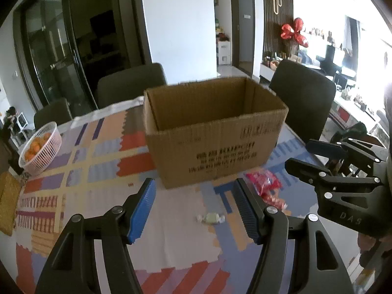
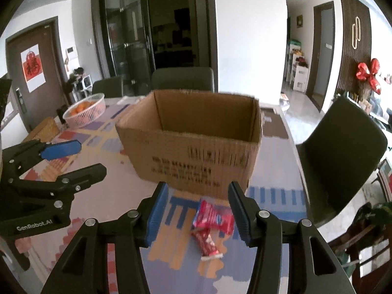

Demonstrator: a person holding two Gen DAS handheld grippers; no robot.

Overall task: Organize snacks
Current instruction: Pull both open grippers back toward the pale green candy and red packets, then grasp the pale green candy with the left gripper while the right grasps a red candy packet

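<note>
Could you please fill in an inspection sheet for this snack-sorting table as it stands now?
Surface: table under a patchwork-patterned cloth.
Job's things: open brown cardboard box, inside looks empty as far as visible; red snack packets and a small pale wrapped candy lie on the cloth before it.
Clutter: pink plastic basket of oranges; woven yellow mat at the edge.
Grippers: left gripper and right gripper both open, empty.
Cables: nothing seen.
Surroundings: dark chairs, glass doors, red bow decoration.
</note>
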